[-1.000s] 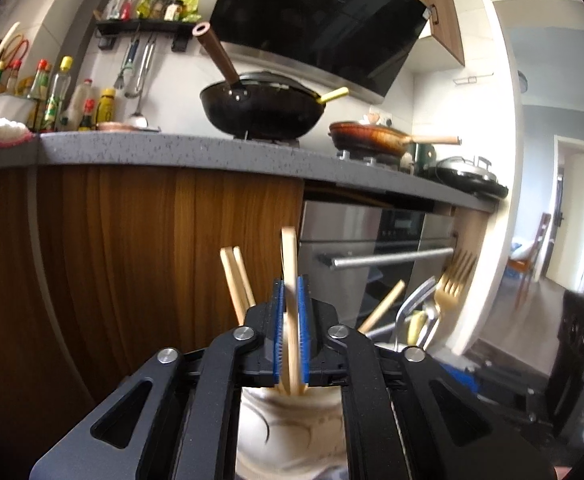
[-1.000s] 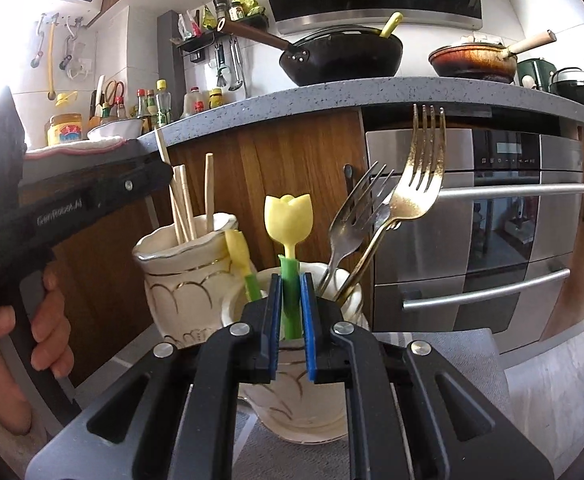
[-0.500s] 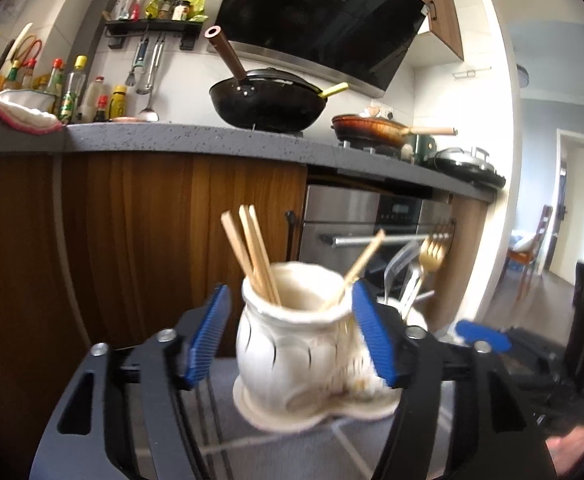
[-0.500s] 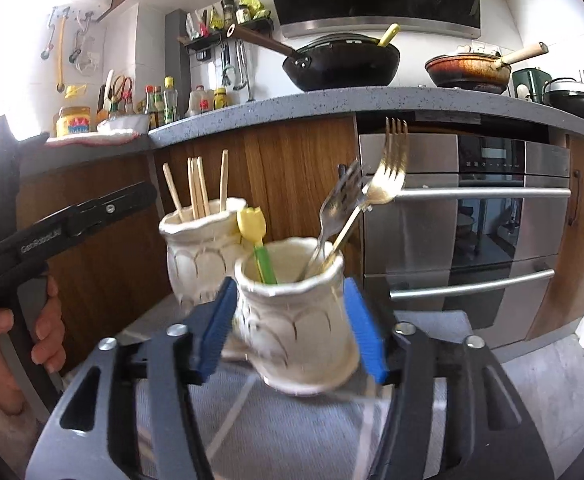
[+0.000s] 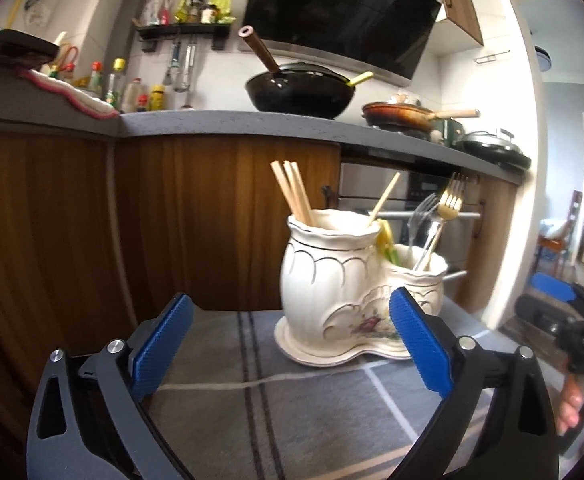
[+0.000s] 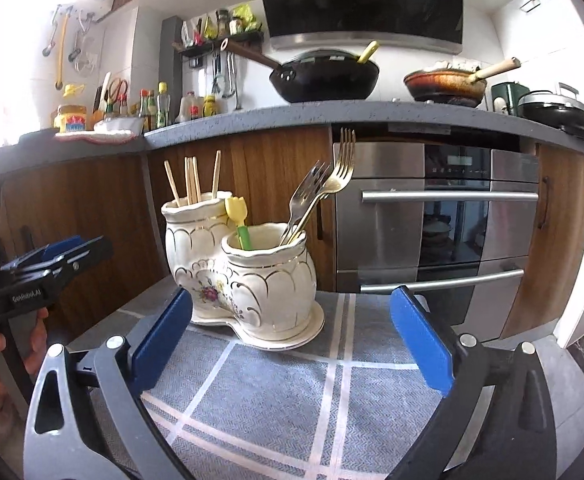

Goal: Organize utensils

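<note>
Utensils [image 6: 320, 196] sorted in holder [image 6: 247, 276] at 12 o'clock; our left claw [image 5: 292, 344] and right claw [image 6: 292, 340] are opening, empty. Risk: clipping forks, tipping holder.

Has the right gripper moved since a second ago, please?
Yes. The right gripper has drawn back from the ceramic holder; its jaws, then closed on the yellow tulip utensil, are opening with nothing between them.
</note>
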The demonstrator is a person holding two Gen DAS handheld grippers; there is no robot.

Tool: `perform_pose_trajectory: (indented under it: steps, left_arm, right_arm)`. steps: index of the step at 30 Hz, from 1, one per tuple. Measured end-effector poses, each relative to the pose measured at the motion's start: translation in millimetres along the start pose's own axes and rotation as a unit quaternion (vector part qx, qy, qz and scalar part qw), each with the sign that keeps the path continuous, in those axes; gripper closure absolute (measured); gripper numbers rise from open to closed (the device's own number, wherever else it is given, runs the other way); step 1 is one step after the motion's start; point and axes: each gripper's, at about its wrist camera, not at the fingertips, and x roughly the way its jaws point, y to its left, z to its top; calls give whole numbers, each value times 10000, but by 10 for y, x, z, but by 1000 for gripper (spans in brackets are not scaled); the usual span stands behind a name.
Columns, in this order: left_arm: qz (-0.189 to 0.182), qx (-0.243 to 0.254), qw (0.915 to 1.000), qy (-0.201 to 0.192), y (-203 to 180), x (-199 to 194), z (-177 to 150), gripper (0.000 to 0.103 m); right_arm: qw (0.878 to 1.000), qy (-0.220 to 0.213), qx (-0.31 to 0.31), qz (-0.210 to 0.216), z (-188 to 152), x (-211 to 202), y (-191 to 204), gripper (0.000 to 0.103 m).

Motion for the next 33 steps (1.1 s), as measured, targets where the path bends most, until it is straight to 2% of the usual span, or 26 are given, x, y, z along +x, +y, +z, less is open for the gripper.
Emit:
perform_pose_trajectory:
  steps: [2, 9, 16, 21, 33]
  left_arm:
    - [95, 62, 9999, -93, -10, -31, -28, 5]
    - [195, 422, 9988, -179, -100, -34, -80, 5]
    - [25, 420, 9991, -63, -119, -15, -87, 5]
    - [17, 434, 9990, -88, -123, -26, -89, 5]
    - [50, 379, 9993, -8, -105, 0, -86, 5]
  right_arm:
    - [9998, -149, -130, -70, -22, -36, 26, 5]
    - [9995, -266, -95, -124, -11, -71, 14, 5]
    - [9995, -196, -248, -81, -27, -59, 68, 5]
    - [9987, -240, -437, -90, -43, -79, 141, 5]
    - [9991, -183, -358, -152, -41, -67, 136, 5]
